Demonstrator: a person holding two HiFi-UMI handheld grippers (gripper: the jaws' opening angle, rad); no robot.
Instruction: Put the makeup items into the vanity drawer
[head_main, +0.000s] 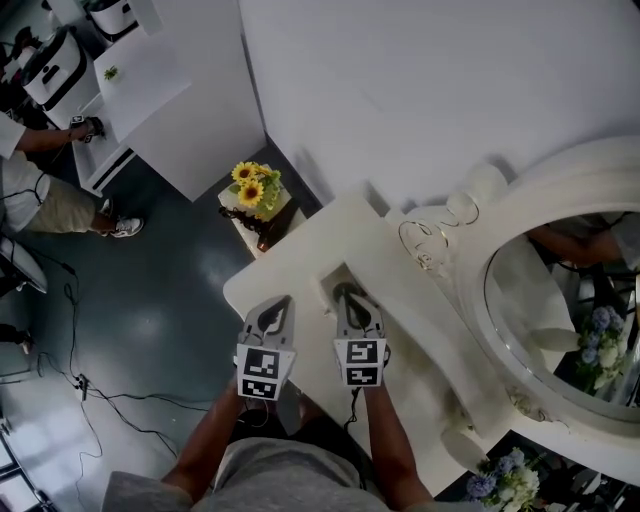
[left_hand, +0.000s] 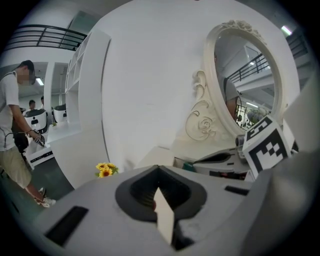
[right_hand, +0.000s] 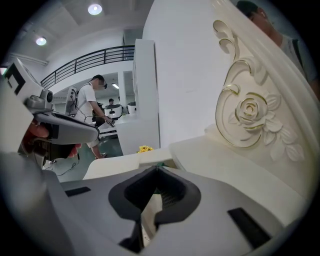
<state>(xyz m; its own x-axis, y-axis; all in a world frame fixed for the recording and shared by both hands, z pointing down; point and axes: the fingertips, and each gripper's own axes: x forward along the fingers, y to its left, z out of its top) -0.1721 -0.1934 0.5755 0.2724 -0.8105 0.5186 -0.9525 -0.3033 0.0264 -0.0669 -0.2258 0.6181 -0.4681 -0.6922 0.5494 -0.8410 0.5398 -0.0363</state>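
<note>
Basically, only the head view shows the open drawer (head_main: 335, 282) in the vanity surface (head_main: 300, 250). The right gripper (head_main: 348, 292) is over the drawer, the left gripper (head_main: 278, 303) just beside it. Both have fingers pressed together, pinching nothing. Left gripper view alone shows a small teal item (left_hand: 192, 167) at the drawer rim. Sunflowers (head_main: 255, 187) stand beyond the drawer, on a dark floor (head_main: 170, 290).

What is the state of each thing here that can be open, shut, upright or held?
left gripper: shut, holding nothing.
right gripper: shut, holding nothing, above the drawer.
vanity drawer: appears pulled open; contents mostly hidden.
mirror: upright on the vanity.
sunflowers: upright on a small stand beside the vanity.
</note>
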